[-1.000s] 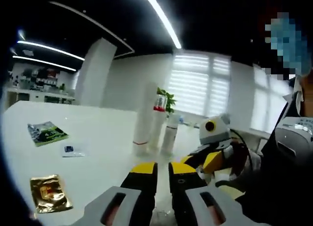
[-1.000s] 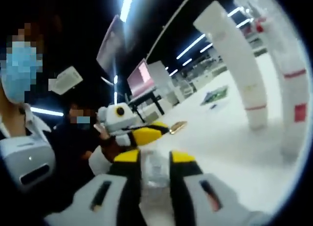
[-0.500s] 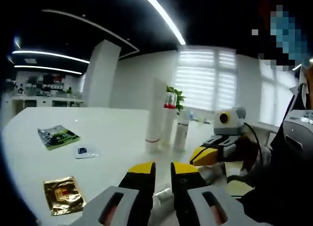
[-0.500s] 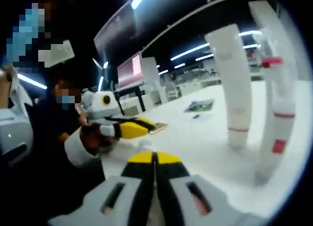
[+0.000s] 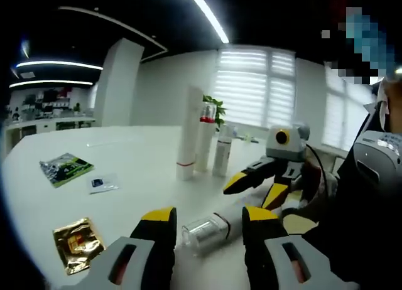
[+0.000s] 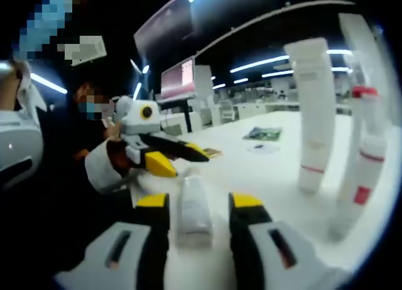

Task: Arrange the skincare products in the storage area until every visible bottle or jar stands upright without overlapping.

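Left gripper view shows your left gripper [image 5: 207,218] with its jaws spread, a clear-capped bottle [image 5: 210,227] lying on its side on the white counter [image 5: 138,171] between them, gripped by neither. A gold sachet [image 5: 74,243], a green packet [image 5: 61,168] and a small clear packet [image 5: 102,184] lie to its side. Right gripper view has your right gripper [image 6: 198,205] likewise released around that lying bottle [image 6: 193,209], with the tall white tube [image 6: 316,114] and a red-capped bottle [image 6: 364,145] standing upright beyond.

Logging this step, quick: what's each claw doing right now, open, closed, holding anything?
Left claw: open, empty, the lying bottle between its jaws.
Right claw: open, empty, the same bottle between its jaws.
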The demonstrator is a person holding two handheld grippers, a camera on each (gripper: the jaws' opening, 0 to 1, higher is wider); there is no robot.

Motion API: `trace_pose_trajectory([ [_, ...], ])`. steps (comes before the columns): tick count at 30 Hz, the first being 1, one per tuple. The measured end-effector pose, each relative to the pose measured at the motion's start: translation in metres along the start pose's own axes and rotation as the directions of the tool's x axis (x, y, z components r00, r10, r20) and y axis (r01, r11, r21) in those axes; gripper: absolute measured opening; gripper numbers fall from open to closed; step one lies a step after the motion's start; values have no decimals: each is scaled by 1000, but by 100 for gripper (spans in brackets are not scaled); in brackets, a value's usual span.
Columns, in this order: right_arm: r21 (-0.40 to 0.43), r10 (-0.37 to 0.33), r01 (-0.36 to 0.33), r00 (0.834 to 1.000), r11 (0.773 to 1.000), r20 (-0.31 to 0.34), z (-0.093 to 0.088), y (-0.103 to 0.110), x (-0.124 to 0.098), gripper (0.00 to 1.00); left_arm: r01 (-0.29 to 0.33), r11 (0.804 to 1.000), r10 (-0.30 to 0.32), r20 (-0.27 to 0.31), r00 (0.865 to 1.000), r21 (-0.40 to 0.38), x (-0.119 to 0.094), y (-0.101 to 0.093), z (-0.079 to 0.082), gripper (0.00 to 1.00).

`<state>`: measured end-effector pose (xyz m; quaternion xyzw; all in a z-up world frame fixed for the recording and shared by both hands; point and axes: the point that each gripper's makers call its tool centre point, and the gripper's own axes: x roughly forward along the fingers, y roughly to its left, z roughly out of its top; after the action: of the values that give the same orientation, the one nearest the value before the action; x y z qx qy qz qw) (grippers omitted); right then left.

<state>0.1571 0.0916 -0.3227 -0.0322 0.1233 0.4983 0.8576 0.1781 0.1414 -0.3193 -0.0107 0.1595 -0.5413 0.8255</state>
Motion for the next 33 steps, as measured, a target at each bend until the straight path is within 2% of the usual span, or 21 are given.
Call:
trace_pose_trajectory([
  [3, -22, 9, -10, 1000, 1000, -20, -5, 5, 3, 40, -22, 1000, 22, -8, 1000, 1, -3, 5, -2, 42],
  [6, -68, -4, 2, 1000, 998, -30, -7, 5, 6, 36, -41, 999, 41, -4, 999, 17, -5, 8, 1, 42],
  [8, -69, -1, -1, 999, 998, -39, -10, 5, 8, 36, -39, 999, 40, -14, 999, 18, -7, 8, 0, 42],
  [11, -66, 1, -4, 999, 998, -50, -12, 5, 11, 35, -72, 996, 74, -37, 997, 45, -8, 14, -4, 41],
  [16, -98, -28, 19, 995, 995, -96, -16, 2, 12, 33, -62, 997, 64, -57, 996, 46, -9, 13, -8, 41],
  [19, -100, -43, 33, 993, 994, -106, -17, 0, 12, 29, -59, 997, 63, -71, 995, 58, -8, 12, -11, 41],
  [21, -87, -49, 39, 992, 995, -112, -19, -2, 12, 25, -53, 997, 58, -75, 996, 58, -7, 11, -11, 41],
  [26, -23, -49, 47, 992, 999, -116, -20, -2, 11, 24, -55, 997, 60, -76, 995, 58, -8, 11, -12, 41],
  [27, 10, -52, 54, 992, 998, -115, -20, -3, 11, 24, -63, 996, 67, -76, 995, 61, -8, 12, -12, 40],
  [30, 93, -37, 44, 997, 995, -71, -14, -2, 11, 24, -97, 992, 102, -64, 993, 79, -11, 19, -9, 39],
  [33, 130, -26, 31, 999, 991, -41, -9, -4, 9, 24, -100, 993, 103, -41, 994, 66, -14, 20, -5, 38],
])
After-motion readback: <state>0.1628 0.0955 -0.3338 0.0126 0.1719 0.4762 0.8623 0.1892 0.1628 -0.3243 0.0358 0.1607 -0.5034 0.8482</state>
